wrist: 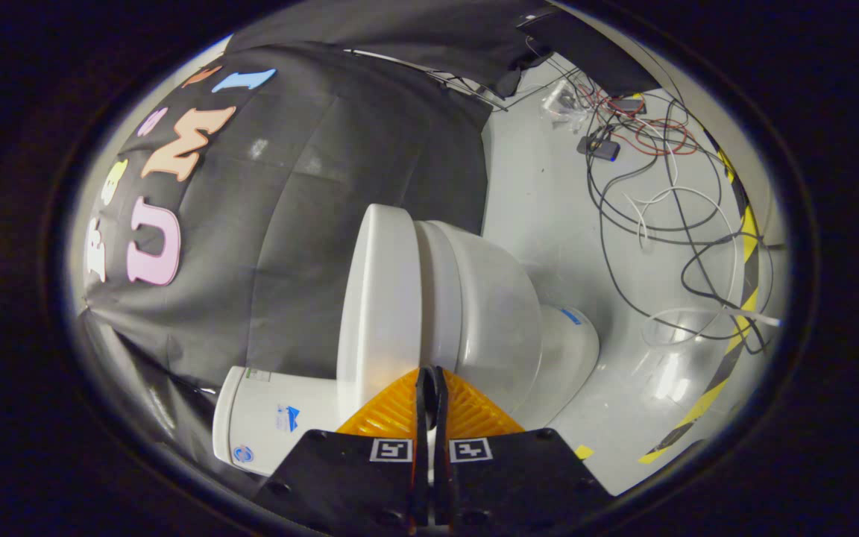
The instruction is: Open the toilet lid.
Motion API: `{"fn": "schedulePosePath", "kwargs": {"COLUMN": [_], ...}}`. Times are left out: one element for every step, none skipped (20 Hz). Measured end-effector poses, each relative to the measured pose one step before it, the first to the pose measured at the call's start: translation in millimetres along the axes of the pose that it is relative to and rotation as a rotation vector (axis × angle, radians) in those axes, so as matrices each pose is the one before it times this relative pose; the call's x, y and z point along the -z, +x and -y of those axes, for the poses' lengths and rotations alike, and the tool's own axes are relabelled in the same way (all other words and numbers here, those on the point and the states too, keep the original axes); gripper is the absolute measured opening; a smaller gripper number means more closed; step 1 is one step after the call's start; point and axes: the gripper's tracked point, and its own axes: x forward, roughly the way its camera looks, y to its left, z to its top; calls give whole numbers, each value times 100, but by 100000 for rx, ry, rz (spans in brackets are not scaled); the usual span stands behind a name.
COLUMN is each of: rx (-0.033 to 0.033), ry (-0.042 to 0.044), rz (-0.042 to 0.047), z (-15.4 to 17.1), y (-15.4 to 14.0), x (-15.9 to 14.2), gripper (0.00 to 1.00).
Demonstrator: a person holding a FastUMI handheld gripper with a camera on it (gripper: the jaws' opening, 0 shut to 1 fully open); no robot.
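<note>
A creased black cloth booth wall [310, 224] hangs at the left, its folds catching a dull sheen, and it backs the whole fixture. Just in front of it sits the smooth white ceramic cistern [265, 429], a rounded box with small stickers on its face. Next to that comes the glossy white plastic toilet lid [381, 298], a flat oval slab seen edge-on in this rolled view, lying close against the white seat ring and rounded bowl [489, 313] beside it, so the lid looks shut or very nearly so. The bowl swells out smooth and shiny and narrows to a white pedestal base [567, 350] with a small blue sticker. The hand-held gripper [431, 384] has its two fingers drawn together with only a thin slit between them, and nothing can be seen held there; their tips lie right at the seam where the lid meets the seat, at the end nearest the cistern, though contact cannot be judged. Further right is the pale grey glossy floor [549, 216], with a loose tangle of black, white and red cables [661, 201] and a small dark box well apart from the bowl, and a curved strip of yellow-and-black hazard tape [744, 298] beyond.
</note>
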Motion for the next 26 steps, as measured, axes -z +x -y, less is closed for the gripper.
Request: {"fn": "schedulePosePath", "kwargs": {"rx": [325, 604, 686, 799, 663, 718, 571, 648, 575, 221, 466, 885, 891, 1, -539, -491, 74, 442, 370, 152, 167, 155, 397, 314, 272, -125], "ry": [-184, -184, -49, 453, -49, -339, 35, -890, -1396, -921, -1794, -2703, -435, 180, 582, 298, -405, -1048, -871, -426, -556, -827, -1018, -971, -429, -415], "rz": [120, 197, 122, 259, -121, 276, -250, -80, -228, -98, 460, -398, 138, -414, 792, -396, 381, -472, 168, -339, 82, 123, 132, 93, -36, 183], "z": [-53, -52, -112, -182, -352, -287, -324, -325, -366, -299, -436, -132, 77, -179, -221, -176, -126, -79, -150, -332, -295, -354, -219, -339, -209, -377], "y": [-28, -113, -52, -149, -110, -98, -153, -134, -267, -69, -240, 9, -143, -155, -102, -121, -45, -50, -99, -131, -122, -110, -152, -185, -136, -152], "x": [-70, -68, -47, -116, -34, -84, 127, -90, 4, -142, -336, 3, 18, 63, -266, -54, 145, 126, -110, 27, -132, -6, -81, -4, -74, -59], "gripper": [4, 3, 3, 2, 3, 2, 2, 2, 1, 1, 1, 1, 1, 2, 2, 2, 2, 1, 1, 1, 1, 1, 1, 1, 1, 1]}}
